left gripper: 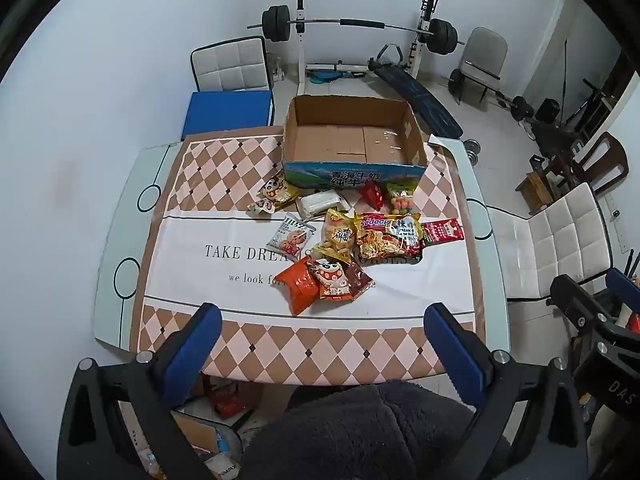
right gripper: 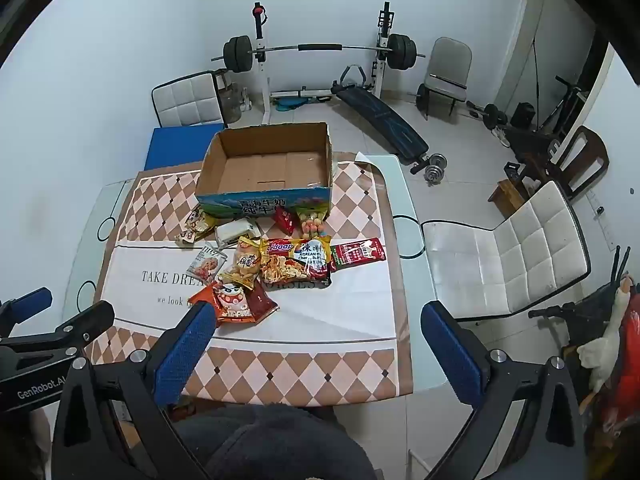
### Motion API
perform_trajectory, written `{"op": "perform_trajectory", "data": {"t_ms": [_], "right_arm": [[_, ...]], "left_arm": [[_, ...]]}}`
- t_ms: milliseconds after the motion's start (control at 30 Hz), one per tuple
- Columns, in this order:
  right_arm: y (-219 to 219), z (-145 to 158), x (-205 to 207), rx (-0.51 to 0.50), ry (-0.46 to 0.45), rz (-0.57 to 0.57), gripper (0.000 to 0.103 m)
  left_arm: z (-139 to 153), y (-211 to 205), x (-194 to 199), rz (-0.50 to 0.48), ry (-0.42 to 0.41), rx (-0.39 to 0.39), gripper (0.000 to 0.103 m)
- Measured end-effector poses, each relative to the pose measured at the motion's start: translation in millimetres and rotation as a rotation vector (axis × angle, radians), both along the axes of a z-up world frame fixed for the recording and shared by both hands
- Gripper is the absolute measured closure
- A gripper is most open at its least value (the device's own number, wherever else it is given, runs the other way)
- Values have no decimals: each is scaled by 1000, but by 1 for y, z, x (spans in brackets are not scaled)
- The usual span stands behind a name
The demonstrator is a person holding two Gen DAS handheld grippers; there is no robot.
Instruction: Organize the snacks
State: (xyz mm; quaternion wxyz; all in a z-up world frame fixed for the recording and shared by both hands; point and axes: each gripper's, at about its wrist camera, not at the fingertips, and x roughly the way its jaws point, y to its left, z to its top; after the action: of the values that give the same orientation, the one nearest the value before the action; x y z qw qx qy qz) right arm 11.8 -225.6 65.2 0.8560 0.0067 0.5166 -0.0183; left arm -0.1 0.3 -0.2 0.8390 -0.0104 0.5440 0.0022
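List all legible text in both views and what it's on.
"TAKE DREA…" and "we look fo…": tablecloth, rest covered.
"青海牛奶 / 纯牛…": cardboard box front.
"…daap", "KOREAN": noodle packet.
"GenRobot.AI": left gripper's body.
"DAS…": right gripper's body, cut off.
Other snack packets: too small or blurred.

- White walls (left gripper: 120, 60) and a pale tiled floor (right gripper: 460, 152) enclose the room.
- A barbell rack (left gripper: 356, 24) stands against the far wall at 12 o'clock, with a dark slanted bench (left gripper: 420, 100) just before it.
- A white quilted chair (left gripper: 230, 64) sits at 11 o'clock, another white chair (right gripper: 508, 252) at 3 o'clock.
- A grey chair (right gripper: 448, 68) stands at 1 o'clock.
- Dumbbells (right gripper: 436, 168) lie on the floor near the bench.
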Motion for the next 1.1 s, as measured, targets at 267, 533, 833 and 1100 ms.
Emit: {"op": "perform_trajectory", "data": {"t_ms": [267,533,833,1100], "right_arm": [[-1,-1,0,14,2,-2,0],[-1,-2,2,15,5,0,0],[0,-2,4,13,6,2,0],[0,-2,4,12,9,3,0]], "left_arm": [[-3,-5,2,5,-2,13,0],[7,-4,5,3,-12,12,0],[10,-2,6,5,-15,9,0],[9,1,9,3,-15,5,0]]}}
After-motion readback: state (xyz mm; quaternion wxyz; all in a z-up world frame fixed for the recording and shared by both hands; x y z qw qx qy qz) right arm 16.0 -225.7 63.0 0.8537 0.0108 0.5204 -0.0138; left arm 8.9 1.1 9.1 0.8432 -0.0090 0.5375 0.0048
